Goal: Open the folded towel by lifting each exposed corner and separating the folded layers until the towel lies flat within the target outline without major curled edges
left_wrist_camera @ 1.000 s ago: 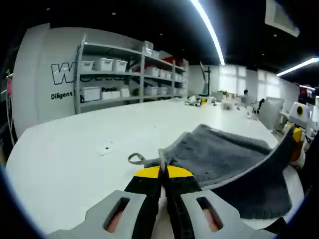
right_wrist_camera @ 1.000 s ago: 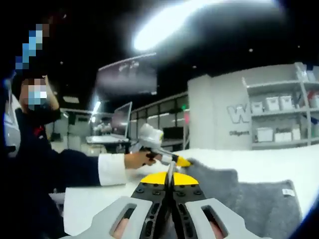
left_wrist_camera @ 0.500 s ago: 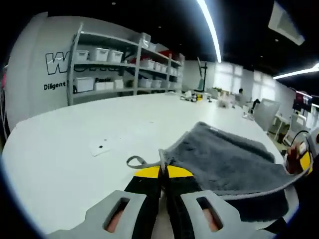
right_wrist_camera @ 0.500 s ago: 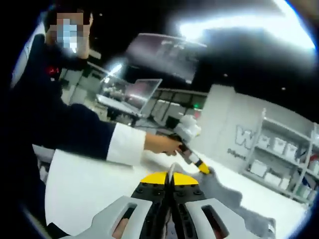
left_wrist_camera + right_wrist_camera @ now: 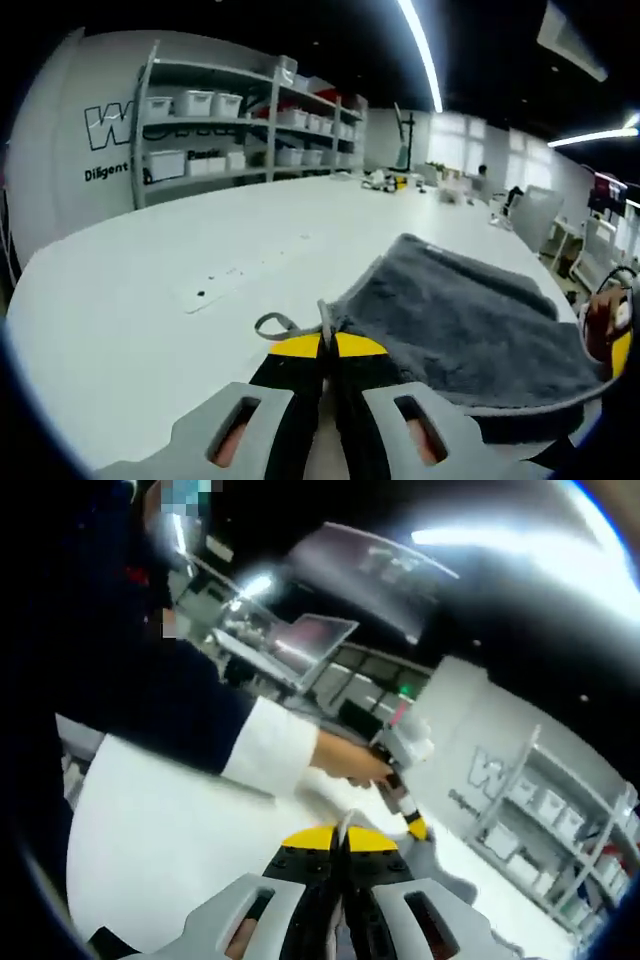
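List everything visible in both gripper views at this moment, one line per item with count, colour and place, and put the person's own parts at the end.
towel: one, grey, on the white table, one corner pinched in the left gripper's jaws
hanging loop: one, grey, at that pinched corner
table: one, white, large, under the towel
shelving unit: one, grey, with white bins, against the far wall
ceiling light strips: two, white, overhead
left gripper: one, yellow-tipped jaws, shut on the towel corner
right gripper: one, yellow-tipped jaws, shut on a thin towel edge
hand: one, holding the left gripper's handle
sleeve: one, dark with a white cuff, right gripper view
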The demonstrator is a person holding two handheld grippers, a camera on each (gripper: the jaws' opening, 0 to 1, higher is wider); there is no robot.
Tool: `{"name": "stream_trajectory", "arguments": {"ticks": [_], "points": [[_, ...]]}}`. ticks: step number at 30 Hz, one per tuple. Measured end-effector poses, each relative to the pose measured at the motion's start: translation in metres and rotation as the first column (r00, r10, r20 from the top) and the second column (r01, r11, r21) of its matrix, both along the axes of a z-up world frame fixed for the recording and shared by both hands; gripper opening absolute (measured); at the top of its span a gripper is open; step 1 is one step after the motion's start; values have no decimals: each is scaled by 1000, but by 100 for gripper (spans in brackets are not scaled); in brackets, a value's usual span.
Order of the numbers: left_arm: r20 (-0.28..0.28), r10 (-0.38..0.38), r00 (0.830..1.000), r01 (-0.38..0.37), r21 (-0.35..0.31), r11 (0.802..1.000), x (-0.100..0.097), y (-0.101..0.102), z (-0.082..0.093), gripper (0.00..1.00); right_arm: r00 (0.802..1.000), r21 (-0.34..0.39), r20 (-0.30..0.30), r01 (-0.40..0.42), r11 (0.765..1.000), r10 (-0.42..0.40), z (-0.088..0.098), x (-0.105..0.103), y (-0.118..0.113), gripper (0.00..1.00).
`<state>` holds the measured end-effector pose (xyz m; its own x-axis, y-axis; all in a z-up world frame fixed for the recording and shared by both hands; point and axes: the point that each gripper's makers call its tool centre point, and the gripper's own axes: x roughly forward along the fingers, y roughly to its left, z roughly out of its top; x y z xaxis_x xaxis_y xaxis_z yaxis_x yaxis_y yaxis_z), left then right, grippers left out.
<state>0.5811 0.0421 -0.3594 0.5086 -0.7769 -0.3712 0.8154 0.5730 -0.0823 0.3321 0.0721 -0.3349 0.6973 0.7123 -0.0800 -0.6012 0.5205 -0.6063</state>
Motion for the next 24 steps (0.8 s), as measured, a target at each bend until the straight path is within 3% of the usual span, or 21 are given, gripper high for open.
{"name": "stream_trajectory", "arguments": {"ticks": [1,4,9,15,24], "points": [[-16,8,1000,-8,-5,1000,16,7,0,2,1000,-18,20,-1,1000,1,-1,0,3,0],[-4,23,1000,-23,25,999,23,12,2,2,998,-53,59,9,999,-6,-3,-1,8,0],[28,13,1000,-15,58,998,21,9,6,2,994,-127,108,16,992,-2,-10,-2,18,0],[25,20,999,-22,90,996,18,21,4,2,994,-180,107,0,984,20,-20,-4,35,0],[33,43,999,-47,130,990,18,57,6,2,994,-229,93,-28,973,50,-31,-9,63,0]]}}
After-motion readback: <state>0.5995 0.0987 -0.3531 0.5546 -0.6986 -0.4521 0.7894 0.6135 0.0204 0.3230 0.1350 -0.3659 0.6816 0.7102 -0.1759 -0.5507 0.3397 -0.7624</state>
